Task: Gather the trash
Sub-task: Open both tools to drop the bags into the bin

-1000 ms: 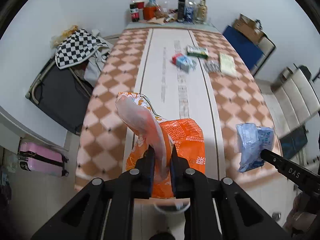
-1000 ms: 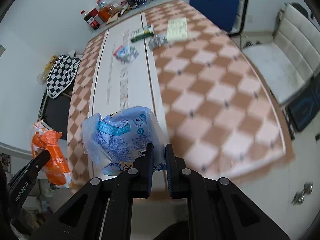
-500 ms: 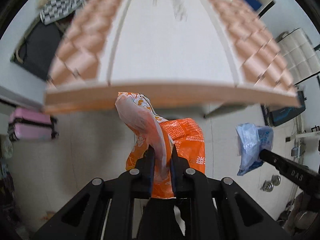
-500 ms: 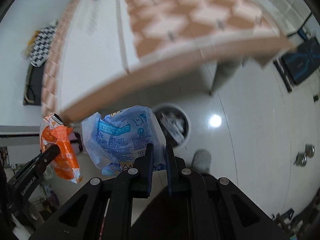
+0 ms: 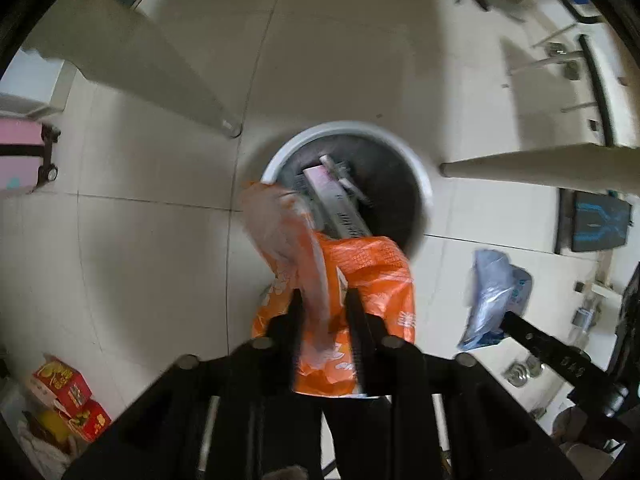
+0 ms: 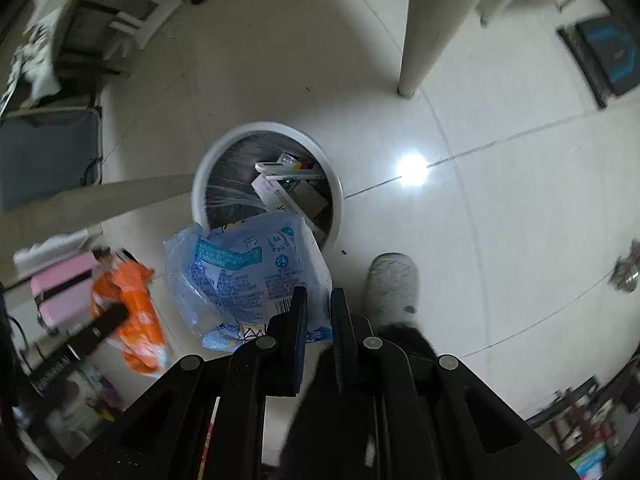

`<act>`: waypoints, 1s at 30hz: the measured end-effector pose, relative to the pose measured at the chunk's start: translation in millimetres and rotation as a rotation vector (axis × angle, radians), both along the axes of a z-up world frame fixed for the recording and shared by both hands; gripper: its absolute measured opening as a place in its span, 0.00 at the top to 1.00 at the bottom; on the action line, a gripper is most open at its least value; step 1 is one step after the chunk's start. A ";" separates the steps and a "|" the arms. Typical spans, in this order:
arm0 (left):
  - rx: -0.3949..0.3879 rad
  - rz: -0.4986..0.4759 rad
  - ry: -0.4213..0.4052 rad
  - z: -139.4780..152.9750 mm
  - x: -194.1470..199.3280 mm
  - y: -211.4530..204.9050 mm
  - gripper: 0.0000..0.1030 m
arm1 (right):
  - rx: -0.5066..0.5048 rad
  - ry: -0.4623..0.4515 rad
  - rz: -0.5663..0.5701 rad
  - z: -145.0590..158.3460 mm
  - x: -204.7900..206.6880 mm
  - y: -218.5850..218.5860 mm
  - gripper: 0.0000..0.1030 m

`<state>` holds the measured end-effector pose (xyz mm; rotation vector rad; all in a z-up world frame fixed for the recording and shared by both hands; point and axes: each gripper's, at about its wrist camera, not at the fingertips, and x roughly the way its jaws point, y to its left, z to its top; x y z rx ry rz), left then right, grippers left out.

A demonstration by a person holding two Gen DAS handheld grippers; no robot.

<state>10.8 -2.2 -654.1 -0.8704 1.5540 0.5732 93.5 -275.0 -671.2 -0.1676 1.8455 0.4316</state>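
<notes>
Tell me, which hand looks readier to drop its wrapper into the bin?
Probably the left gripper: its orange wrapper already overlaps the bin opening. The right gripper's blue wrapper only reaches the rim.

– Where is the trash?

– I see an orange wrapper [image 5: 360, 280], crumpled, hanging over the six o'clock edge of the white round bin [image 5: 280, 152]. A blue plastic bag [image 6: 248, 272], printed and creased, hangs at the bin's six o'clock too.

– And inside?

– Flat cartons [image 6: 288, 188] lie tilted in it.
</notes>
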 end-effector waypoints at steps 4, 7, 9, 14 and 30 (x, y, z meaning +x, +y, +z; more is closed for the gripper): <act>0.009 0.021 0.008 -34.1 -2.9 6.5 0.36 | -0.004 0.007 -0.049 -57.8 8.1 14.2 0.88; 0.020 0.020 0.024 -48.4 -12.1 7.5 0.24 | 0.018 0.031 -0.073 -93.4 10.6 27.0 0.88; 0.033 0.012 0.037 -50.3 -18.4 8.1 0.14 | 0.033 0.043 -0.077 -108.0 9.4 35.3 0.79; 0.133 -0.002 0.045 -43.3 -31.6 10.5 0.13 | 0.048 0.023 -0.046 -119.9 -2.1 46.5 0.10; 0.216 -0.063 0.056 10.9 -26.3 -2.9 0.13 | -0.055 -0.220 0.266 -20.5 -25.0 58.3 0.06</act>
